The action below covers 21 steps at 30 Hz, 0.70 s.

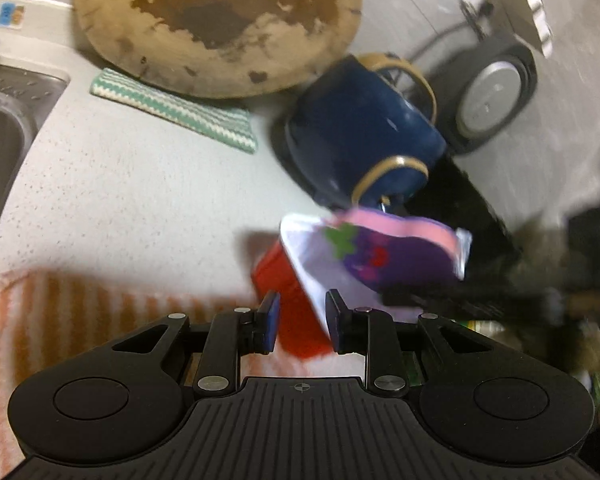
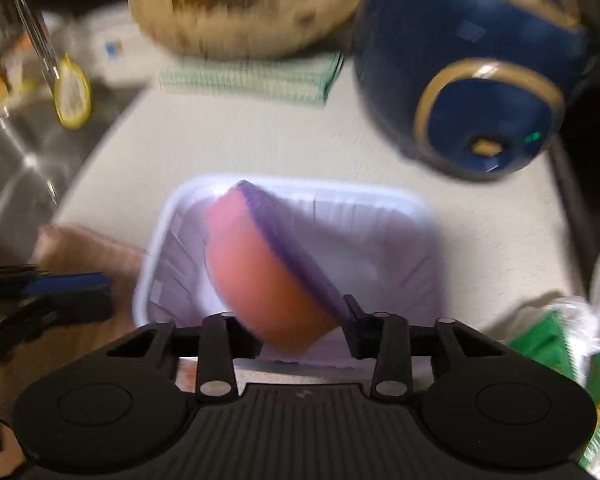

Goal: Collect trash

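Observation:
A small red bin with a white liner sits on the pale counter, and my left gripper is shut on its near wall. From the right wrist view the lined bin lies straight below. A puffy pink and purple wrapper sits in my right gripper, tilted over the bin's mouth; one finger presses its purple edge and the other is hidden behind it. In the left wrist view the wrapper hangs just above the liner's rim. The left gripper's blue pad shows at the left edge.
A dark blue appliance with gold trim stands close behind the bin. A large round wooden piece leans at the back over a green striped cloth. The sink is left, an orange striped towel near, green packaging right.

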Tool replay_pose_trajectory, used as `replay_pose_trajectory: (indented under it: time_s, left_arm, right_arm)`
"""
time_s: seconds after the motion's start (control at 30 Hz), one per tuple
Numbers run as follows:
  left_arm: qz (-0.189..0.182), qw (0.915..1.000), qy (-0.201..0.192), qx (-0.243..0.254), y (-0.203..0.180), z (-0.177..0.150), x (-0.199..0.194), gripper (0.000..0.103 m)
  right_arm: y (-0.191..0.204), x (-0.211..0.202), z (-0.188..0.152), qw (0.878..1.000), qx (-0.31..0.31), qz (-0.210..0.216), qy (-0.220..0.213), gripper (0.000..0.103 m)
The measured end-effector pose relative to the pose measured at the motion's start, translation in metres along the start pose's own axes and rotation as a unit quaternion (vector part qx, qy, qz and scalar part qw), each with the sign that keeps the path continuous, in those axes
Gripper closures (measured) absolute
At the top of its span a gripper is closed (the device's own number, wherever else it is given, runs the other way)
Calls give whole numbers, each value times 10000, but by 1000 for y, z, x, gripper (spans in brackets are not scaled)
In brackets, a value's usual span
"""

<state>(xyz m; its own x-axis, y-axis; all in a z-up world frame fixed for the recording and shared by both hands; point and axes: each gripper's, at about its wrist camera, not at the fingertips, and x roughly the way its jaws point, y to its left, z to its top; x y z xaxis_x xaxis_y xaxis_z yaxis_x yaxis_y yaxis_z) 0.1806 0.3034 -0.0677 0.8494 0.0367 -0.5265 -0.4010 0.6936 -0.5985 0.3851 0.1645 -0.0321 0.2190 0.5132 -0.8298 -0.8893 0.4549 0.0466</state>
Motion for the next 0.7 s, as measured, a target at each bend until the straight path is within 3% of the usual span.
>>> replay_pose_trajectory:
  time_s: [0.17, 0.33, 0.6, 0.67, 0.7]
  left_arm:
    - [185, 9997, 75, 107, -15, 8, 25, 75]
    - [873, 9936, 166, 702, -32, -1, 50, 75]
    - [799, 9938, 197, 742, -34, -7, 73, 73]
    - [836, 9925, 207, 865, -38, -9, 74, 73]
    - [870, 9917, 204, 923, -40, -9, 74, 73]
  right_arm:
    - [-34, -47, -32, 9953, 778, -113, -563, 74]
    - [-66, -87, -81, 9804, 1516, -506, -1154, 74]
    - [-91, -64, -150, 9619, 2526, -372, -978, 71]
    - [-84, -56, -160, 9612, 2539, -498, -960, 66]
    - [-80, -53, -164, 9613, 2499, -632, -974, 58]
